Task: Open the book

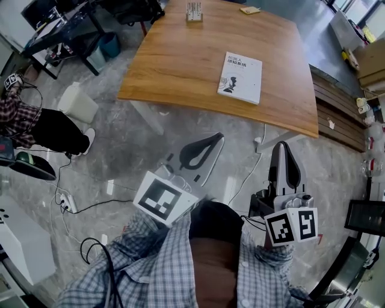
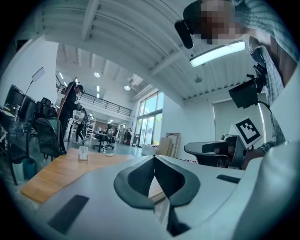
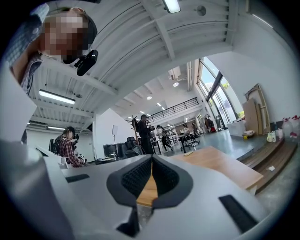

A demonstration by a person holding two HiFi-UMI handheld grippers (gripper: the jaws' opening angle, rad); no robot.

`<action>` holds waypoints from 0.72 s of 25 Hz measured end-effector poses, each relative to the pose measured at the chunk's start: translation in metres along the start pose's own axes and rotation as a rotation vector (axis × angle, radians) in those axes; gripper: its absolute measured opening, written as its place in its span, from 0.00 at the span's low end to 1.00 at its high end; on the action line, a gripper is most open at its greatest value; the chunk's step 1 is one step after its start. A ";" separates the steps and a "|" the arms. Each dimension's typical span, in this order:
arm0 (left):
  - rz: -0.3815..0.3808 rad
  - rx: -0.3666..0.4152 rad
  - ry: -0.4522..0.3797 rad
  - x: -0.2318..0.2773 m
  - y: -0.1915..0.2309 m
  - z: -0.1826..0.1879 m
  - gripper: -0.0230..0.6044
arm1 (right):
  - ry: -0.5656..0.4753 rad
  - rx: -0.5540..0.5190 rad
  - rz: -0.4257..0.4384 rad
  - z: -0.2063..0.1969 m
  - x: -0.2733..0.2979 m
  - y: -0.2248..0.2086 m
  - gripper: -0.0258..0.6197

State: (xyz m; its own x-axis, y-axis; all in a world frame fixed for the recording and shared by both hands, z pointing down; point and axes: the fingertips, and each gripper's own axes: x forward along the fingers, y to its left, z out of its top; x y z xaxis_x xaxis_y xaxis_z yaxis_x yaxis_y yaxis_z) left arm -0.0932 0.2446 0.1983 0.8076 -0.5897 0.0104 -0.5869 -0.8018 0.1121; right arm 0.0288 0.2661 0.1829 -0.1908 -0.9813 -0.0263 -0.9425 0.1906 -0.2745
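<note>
The book [image 1: 240, 77] lies shut on the big wooden table [image 1: 174, 66], with its white cover up. It is out in front of both grippers, well apart from them, and sits about between the two. The left gripper [image 1: 218, 138] is closed. Its two tips touch and nothing is between them. The right gripper [image 1: 283, 145] is closed too, tips together, and it holds nothing. Both grippers hang over the grey floor [image 1: 120, 150], on the near side of the table edge, and both point toward the table. The left one leans to the right, toward the book. The right one points almost straight ahead. Each gripper has a cube with black and white squares at its back end, the left cube [image 1: 163, 199] and the right cube [image 1: 292, 225]. Behind the cubes are the person's checked sleeves [image 1: 150, 258]. Far past the book, at the back edge of the table, stands a small rack [image 1: 194, 12]. Off to the left of the left gripper, a white box [image 1: 78, 102] stands on the floor, and beyond it another person [image 1: 24, 117] sits.
</note>
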 end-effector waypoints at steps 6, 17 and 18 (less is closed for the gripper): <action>-0.033 0.008 -0.001 -0.008 0.007 -0.001 0.04 | -0.012 0.002 -0.033 -0.005 -0.001 0.010 0.07; -0.044 0.009 0.006 -0.010 0.020 -0.007 0.04 | -0.015 -0.019 -0.058 -0.009 0.008 0.014 0.07; -0.041 0.009 0.009 -0.007 0.022 -0.009 0.04 | -0.017 -0.022 -0.051 -0.009 0.013 0.014 0.07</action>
State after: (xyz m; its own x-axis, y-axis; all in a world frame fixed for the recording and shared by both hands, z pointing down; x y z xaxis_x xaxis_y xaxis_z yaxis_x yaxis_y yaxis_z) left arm -0.1117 0.2318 0.2097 0.8315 -0.5553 0.0152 -0.5537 -0.8263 0.1035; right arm 0.0110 0.2566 0.1874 -0.1378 -0.9900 -0.0293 -0.9566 0.1407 -0.2550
